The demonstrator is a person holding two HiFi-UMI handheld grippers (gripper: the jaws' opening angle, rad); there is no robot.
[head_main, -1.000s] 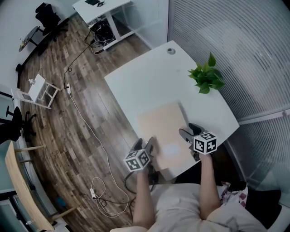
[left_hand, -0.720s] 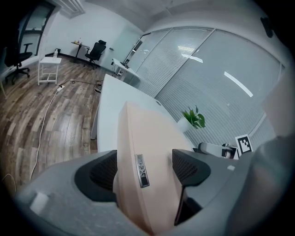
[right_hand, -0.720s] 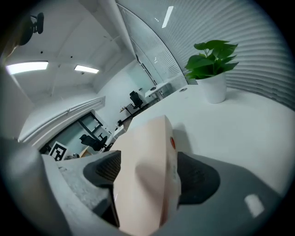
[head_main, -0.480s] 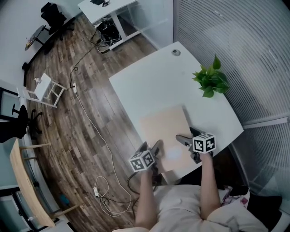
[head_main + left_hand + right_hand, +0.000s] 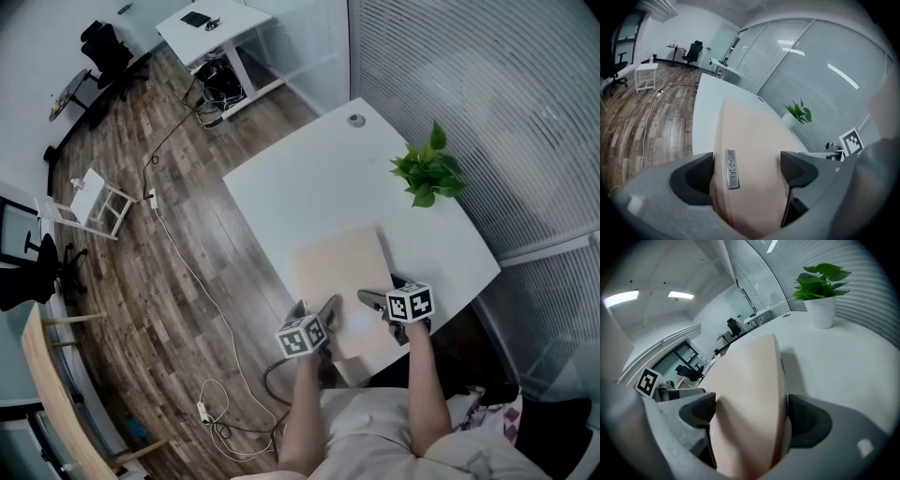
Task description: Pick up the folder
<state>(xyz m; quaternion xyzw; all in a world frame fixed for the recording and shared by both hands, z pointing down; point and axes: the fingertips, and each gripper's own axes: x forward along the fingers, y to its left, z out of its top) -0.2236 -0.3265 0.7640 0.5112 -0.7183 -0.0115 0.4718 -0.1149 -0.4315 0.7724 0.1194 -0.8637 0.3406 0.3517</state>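
Folder [image 5: 342,272] is lying flat on the table [image 5: 309,178], on the person's side of the plant [image 5: 427,169] and well apart from it. Its near end is reaching the table edge farthest from the plant. The long axis is running from that edge away from the person, roughly the way both claws are pointing, so the folder is sitting straight ahead of and under both sets of tips.

Left gripper [image 5: 317,305] is hanging over the near corner farther from the plant, right gripper [image 5: 377,292] over the corner on the plant's side. Neither is nearer; both are at the folder.

Left jaws have just been opening and are standing wide. The folder's near end with its metal label holder [image 5: 731,168] is showing between them, and nothing is being clamped.

Right jaws: same. They have just been opening and are wide apart, with the folder's edge between them and no grip.

My read: the pick is hinging on seating that near edge between the pads before closing.
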